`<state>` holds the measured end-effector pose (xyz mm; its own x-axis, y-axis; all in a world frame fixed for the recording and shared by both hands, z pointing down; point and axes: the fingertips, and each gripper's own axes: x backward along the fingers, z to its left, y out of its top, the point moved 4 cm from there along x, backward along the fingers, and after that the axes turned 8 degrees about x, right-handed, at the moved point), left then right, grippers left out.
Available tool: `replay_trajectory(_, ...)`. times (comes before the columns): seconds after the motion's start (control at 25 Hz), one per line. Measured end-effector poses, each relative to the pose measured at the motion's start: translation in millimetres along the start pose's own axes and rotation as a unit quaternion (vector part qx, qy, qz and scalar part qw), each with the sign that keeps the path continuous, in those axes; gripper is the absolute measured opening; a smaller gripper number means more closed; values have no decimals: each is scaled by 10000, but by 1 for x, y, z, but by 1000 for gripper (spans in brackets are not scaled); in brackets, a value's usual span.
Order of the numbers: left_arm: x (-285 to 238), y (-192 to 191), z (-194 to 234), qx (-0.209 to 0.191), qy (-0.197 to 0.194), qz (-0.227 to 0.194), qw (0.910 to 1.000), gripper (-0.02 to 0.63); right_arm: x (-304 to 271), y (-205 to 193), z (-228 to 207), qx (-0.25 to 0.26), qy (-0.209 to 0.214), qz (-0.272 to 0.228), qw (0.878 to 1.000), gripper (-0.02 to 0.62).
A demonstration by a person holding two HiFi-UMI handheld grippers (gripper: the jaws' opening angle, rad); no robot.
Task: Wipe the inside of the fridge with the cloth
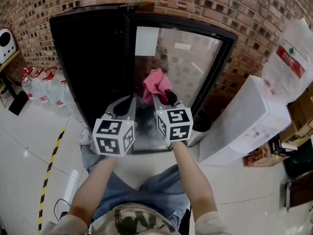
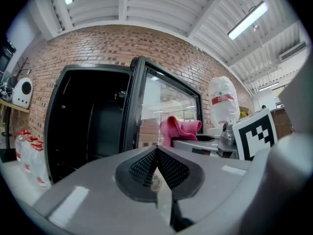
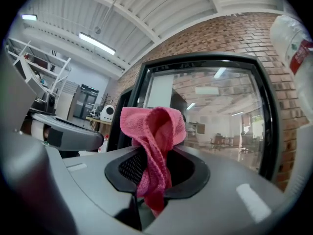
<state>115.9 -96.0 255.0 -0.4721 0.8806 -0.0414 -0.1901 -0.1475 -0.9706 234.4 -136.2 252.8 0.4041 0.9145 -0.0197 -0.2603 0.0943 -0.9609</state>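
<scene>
Two claws are held out side by side in front of the fridge (image 1: 90, 58) in the head view, whose dark inside stands open at the left while its glass door (image 1: 183, 67) is swung out to the right. The left claw (image 1: 123, 103) is shut with nothing in it. The right claw (image 1: 164, 98), just beside it, is clamped on the pink cloth (image 1: 156, 83), which bunches up above the tips, in front of the door glass and outside the fridge. Bottles (image 1: 44, 89) stand on the floor (image 1: 29, 146) left of the fridge, and a brick wall (image 1: 220, 9) rises behind it. In the left gripper view, the left claw (image 2: 157, 166) has its ribbed pads pressed together with nothing between them. Beyond it are the open fridge (image 2: 88, 121), the door (image 2: 166, 104) edge-on, and the cloth (image 2: 180, 129) to the right, apart from this claw. In the right gripper view, the right claw (image 3: 154, 169) is closed on the cloth (image 3: 155, 126), which is pinched between the pads; a fold stands up above them and a tail hangs down below. The door (image 3: 220, 121) fills the background straight ahead, with the left claw (image 3: 68, 133) at the left edge.
</scene>
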Motion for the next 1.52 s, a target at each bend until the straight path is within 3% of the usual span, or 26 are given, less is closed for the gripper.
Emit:
replay_trajectory(0.6, -19, -29, -23, -14, -140, 179, 9997, -5, 54, -60, -138, 110, -1151, 445, 9923, 105)
replay_trajectory(0.84, -17, -32, -23, -115, -113, 244, 9996, -5, 60, -73, -161, 125, -1357, 618, 9887, 104)
replay_trajectory(1.04, -11, -31, -22, -108, -75, 218, 9997, -5, 64, -63, -128, 110, -1127, 413, 9927, 104)
replay_trajectory(1.52, 13, -34, 16, -10, 314, -29, 9995, -5, 13, -34, 42, 42, 186, -246, 9995, 105)
